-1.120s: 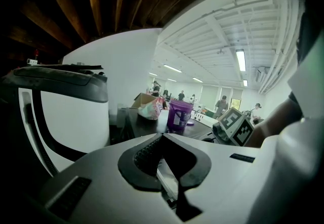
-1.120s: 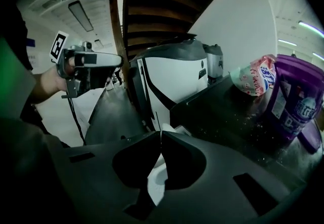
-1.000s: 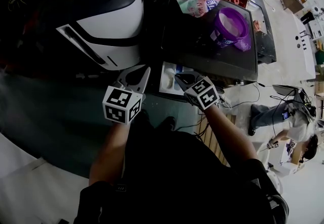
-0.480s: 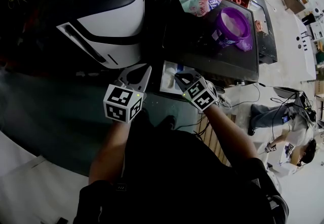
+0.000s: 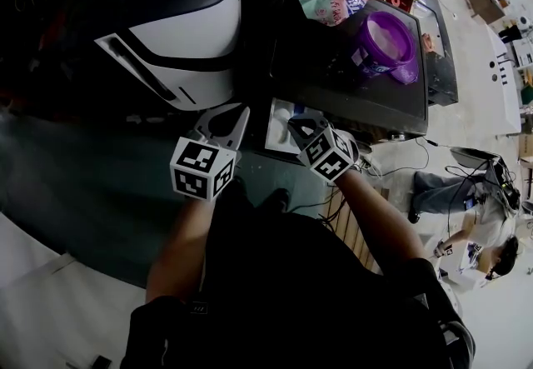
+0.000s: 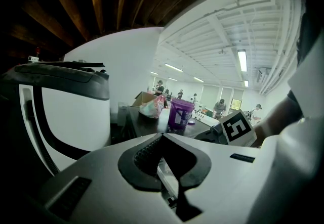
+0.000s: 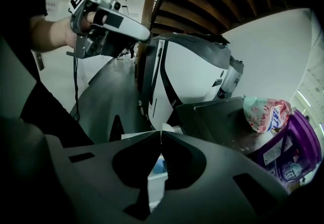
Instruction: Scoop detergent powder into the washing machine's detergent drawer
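So, we hover left gripper (image 5: 241,114) and right gripper (image 5: 296,127) by the open drawer (image 5: 276,134), jaws pressed together, empty; purple tub (image 5: 381,44) untouched, all scooping ahead.

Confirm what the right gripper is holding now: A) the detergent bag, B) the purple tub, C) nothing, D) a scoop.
C: the right gripper has its jaw tips together with nothing between them, while the purple tub and the detergent bag sit apart from it on the dark tabletop.
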A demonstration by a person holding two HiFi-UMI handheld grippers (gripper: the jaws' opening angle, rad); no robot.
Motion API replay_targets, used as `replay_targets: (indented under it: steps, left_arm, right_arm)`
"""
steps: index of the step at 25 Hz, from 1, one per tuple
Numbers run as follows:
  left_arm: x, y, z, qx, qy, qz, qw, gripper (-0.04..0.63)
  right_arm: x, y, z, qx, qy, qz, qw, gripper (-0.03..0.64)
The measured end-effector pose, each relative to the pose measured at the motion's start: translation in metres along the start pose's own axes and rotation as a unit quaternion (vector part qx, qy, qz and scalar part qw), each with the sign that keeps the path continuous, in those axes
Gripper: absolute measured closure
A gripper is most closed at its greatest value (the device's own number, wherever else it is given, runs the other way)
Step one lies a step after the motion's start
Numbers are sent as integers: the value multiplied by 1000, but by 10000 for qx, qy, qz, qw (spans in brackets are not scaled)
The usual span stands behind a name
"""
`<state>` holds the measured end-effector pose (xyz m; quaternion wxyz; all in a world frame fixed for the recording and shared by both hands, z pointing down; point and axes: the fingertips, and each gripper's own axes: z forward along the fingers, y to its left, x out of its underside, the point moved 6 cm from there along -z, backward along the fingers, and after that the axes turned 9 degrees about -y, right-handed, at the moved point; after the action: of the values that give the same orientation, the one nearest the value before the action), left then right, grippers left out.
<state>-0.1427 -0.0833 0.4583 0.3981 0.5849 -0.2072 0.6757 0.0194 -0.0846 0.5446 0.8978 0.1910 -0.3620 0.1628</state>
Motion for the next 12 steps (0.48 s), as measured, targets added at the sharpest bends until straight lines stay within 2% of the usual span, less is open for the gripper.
replay_targets:
  steps: [12]
  left_arm:
    - [1, -3, -1, 22, -10, -26, 10000, 588]
  right_arm:
    - [0, 10, -1, 50, 144, -552, 9984, 598]
